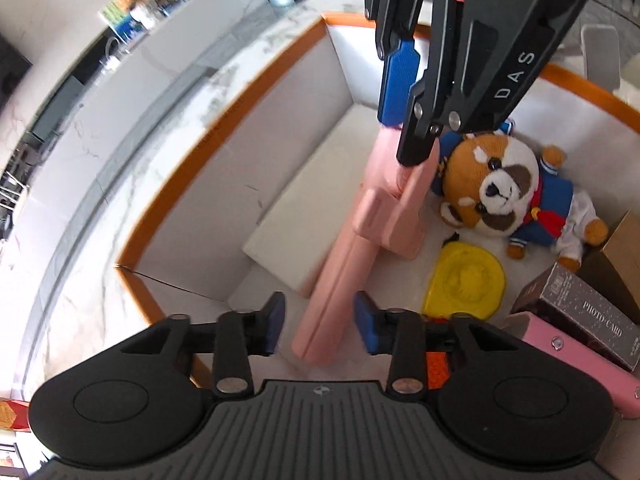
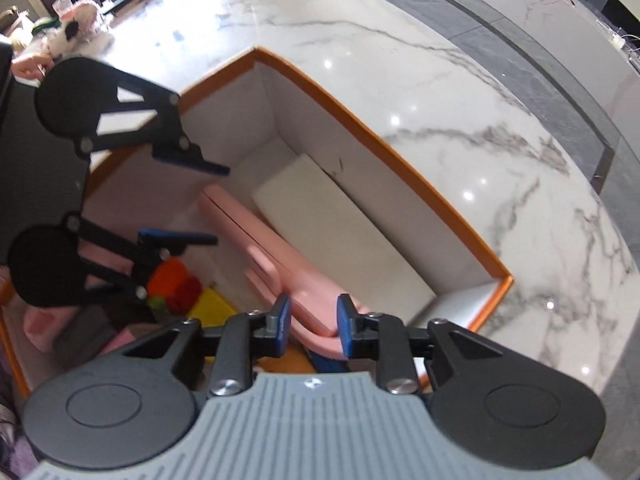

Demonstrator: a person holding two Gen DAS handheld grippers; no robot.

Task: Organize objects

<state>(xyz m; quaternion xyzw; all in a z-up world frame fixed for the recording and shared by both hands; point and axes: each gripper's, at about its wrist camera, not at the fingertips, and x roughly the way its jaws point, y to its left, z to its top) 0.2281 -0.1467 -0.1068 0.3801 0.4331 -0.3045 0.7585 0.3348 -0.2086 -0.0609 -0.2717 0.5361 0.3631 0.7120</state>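
Left wrist view shows my left hand-held gripper (image 1: 320, 326) with its blue pads parted around the lower end of a long pink plastic device (image 1: 352, 256), not touching it. That device lies in the white, orange-rimmed box (image 1: 224, 128) on marble floor (image 2: 460, 92), beside a red-panda plush in sailor clothes (image 1: 508, 196). My right hand-held gripper (image 2: 311, 330) straddles the device's other end, narrowly apart; I cannot tell if its pads press.

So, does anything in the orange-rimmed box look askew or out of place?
Yes: the long pink plastic gadget lies diagonally across the orange-rimmed white box, one end propped on the flat white block, not flat. Nothing looks spilled or broken.
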